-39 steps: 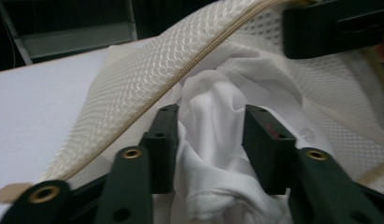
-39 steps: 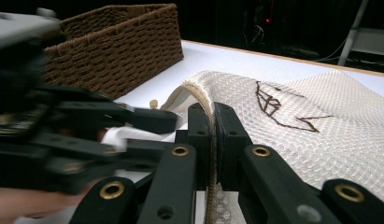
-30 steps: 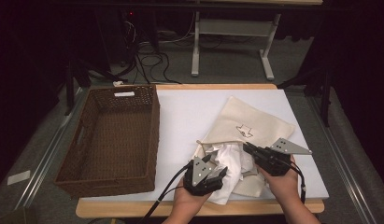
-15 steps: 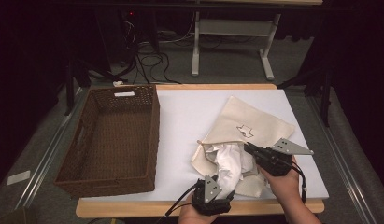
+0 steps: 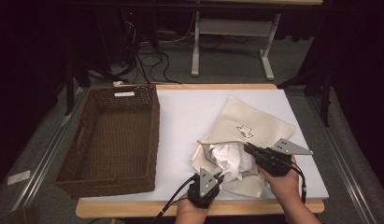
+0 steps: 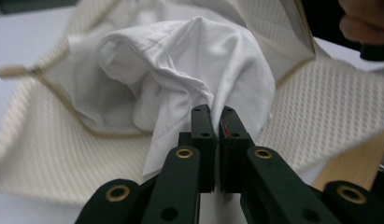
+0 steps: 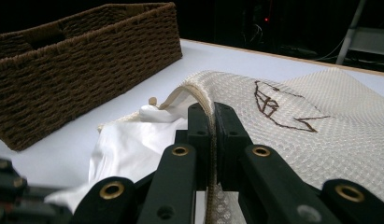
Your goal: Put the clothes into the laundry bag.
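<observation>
The white cloth (image 5: 231, 158) bulges out of the mouth of the cream bag (image 5: 255, 123), on the near right part of the white table (image 5: 189, 116). The bag lies flat with its long axis running from the near edge away and to the right; its mouth faces the near left, toward the person. A small brown line drawing (image 5: 245, 131) is stitched on its upper face — no letters can be read there.

The left gripper (image 6: 215, 115) has just been closing and now pinches a fold of the white cloth between its jaws. The right gripper (image 7: 211, 112) is clamped on the bag's rim, lifting it. A brown wicker basket (image 5: 110, 135) stands well to the left — a pale tag (image 5: 124, 94) on its far wall is too small to read.
</observation>
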The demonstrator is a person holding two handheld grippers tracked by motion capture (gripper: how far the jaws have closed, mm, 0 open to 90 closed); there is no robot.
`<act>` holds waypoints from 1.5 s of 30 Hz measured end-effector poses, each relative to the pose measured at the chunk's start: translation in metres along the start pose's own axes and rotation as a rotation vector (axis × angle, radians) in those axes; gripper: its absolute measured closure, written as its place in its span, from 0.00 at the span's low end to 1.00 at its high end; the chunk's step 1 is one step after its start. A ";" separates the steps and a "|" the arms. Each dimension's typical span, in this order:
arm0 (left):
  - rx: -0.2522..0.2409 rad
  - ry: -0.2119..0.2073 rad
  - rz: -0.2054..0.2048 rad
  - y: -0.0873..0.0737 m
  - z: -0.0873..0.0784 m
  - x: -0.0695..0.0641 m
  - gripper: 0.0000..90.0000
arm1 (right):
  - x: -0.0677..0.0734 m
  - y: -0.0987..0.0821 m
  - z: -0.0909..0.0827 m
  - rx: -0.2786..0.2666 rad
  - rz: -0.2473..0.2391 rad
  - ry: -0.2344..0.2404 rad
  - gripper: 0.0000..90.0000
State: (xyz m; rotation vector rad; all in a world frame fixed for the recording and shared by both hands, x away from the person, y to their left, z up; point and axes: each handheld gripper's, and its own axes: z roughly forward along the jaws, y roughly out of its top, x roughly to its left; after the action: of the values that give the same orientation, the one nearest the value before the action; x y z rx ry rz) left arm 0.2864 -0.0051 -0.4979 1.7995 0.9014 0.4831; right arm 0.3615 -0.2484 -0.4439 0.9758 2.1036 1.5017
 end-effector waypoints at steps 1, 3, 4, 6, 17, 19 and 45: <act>-0.008 0.002 0.004 0.004 0.001 0.003 0.97 | 0.000 0.000 0.000 0.001 0.000 0.002 0.97; -0.024 0.008 0.001 0.012 0.007 0.007 0.97 | 0.000 -0.001 0.001 0.004 -0.001 0.003 0.97; -0.027 0.011 -0.002 0.015 0.012 0.008 0.97 | 0.000 -0.001 0.001 0.005 -0.001 0.003 0.97; -0.027 0.015 0.001 0.018 0.017 0.008 0.97 | 0.000 -0.001 0.001 0.006 -0.001 0.003 0.97; 0.005 0.039 0.009 0.032 0.080 0.006 0.96 | -0.001 -0.001 -0.001 -0.001 0.010 0.005 0.97; 0.006 0.047 0.010 0.034 0.085 0.007 0.96 | -0.001 -0.001 -0.001 -0.003 0.010 0.007 0.97; -0.032 0.019 0.040 0.026 0.069 0.005 0.35 | -0.004 -0.002 -0.005 -0.008 0.033 0.007 0.97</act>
State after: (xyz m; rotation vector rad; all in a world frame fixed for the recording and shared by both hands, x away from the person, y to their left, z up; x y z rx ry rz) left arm 0.3457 -0.0482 -0.5022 1.7889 0.8673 0.5376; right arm 0.3608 -0.2550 -0.4443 1.0090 2.0945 1.5297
